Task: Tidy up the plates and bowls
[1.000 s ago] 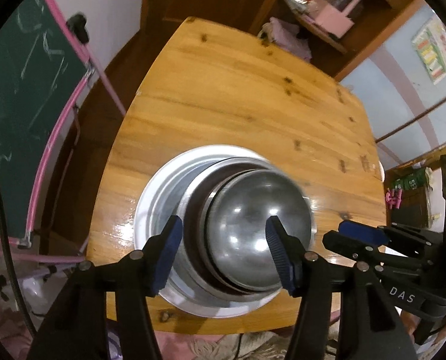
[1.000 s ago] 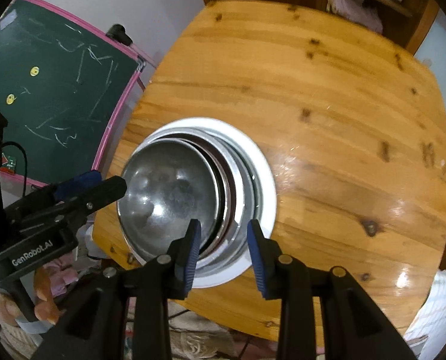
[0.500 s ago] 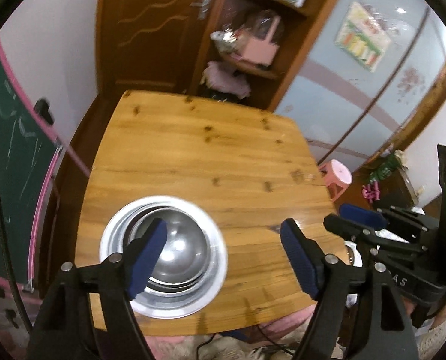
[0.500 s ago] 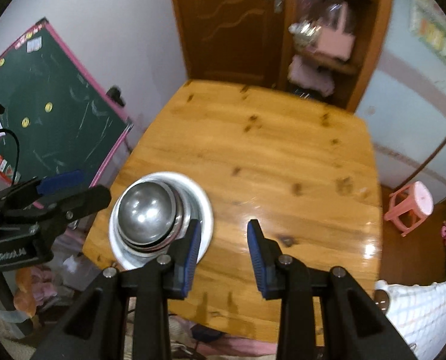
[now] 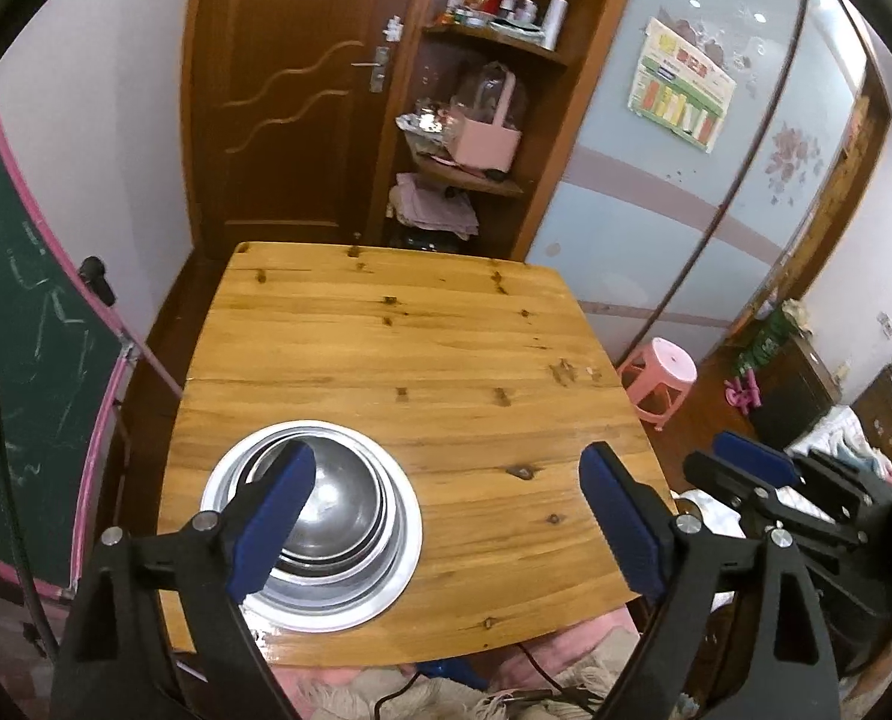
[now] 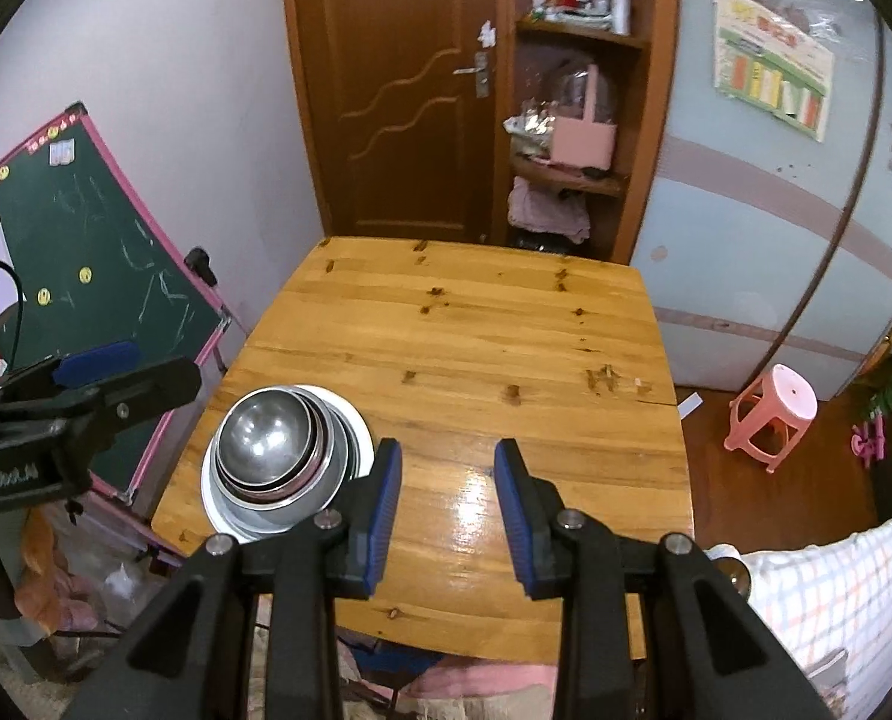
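Looking through my left view: my left tongs [image 5: 446, 510], jaws just spread wide, grip nothing; they have lifted off the stack [image 5: 311, 525] at the table's [image 5: 446, 360] near-left corner. Stacking looks finished. Right view: my right tongs [image 6: 448, 501] hang narrowly apart, empty. "GenRobot.AI" marks the left tongs' body.

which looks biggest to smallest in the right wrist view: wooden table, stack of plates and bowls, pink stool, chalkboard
1. wooden table
2. chalkboard
3. stack of plates and bowls
4. pink stool

The stack sits nearer the camera than the chalkboard, so their true sizes may differ more than this view suggests.
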